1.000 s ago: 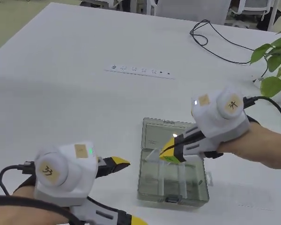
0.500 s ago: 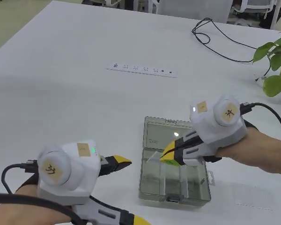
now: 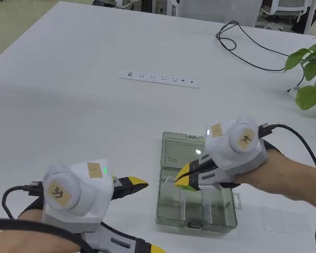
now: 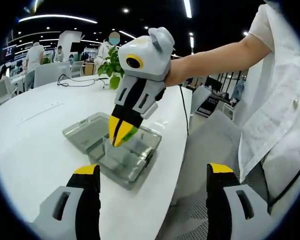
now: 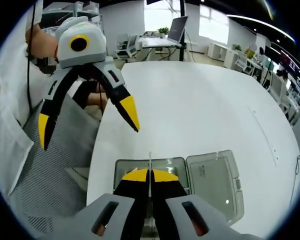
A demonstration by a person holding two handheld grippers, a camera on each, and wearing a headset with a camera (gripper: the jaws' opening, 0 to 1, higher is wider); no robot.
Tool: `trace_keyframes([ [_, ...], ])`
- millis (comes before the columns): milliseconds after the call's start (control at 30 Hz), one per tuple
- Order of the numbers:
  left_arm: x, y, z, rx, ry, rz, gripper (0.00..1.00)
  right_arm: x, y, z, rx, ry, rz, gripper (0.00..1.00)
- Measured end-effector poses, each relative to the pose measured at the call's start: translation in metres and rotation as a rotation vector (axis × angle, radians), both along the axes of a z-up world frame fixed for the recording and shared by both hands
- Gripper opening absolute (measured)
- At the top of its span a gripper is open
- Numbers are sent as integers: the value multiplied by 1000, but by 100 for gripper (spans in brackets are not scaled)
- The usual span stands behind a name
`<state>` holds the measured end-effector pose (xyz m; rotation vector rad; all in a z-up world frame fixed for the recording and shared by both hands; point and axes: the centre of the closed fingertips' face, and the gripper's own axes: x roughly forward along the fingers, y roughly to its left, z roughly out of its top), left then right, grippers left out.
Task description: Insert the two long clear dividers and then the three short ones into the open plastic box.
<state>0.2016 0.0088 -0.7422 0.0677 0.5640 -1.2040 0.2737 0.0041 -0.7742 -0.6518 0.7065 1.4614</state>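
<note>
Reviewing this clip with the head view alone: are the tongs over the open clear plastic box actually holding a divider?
Observer: Yes. The right gripper view shows the right tongs shut on a thin clear divider, seen edge-on past their yellow tips.
Operator: Is it over the deep half or the lid?
Observer: It is over the deep half of the open clear plastic box. The flat lid lies off to one side in that view.
Operator: And the other tongs?
Observer: The left gripper view shows the left tongs wide open, with nothing between their tips.
</note>
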Motion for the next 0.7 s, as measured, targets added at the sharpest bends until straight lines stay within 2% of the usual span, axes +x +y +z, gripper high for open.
trace_keyframes([
  [267, -1, 0, 0, -1, 3, -1, 89, -1, 4, -12, -31, -9, 25, 2],
  [700, -1, 0, -1, 0, 3, -3, 90, 0, 5, -30, -84, 8, 27, 2],
])
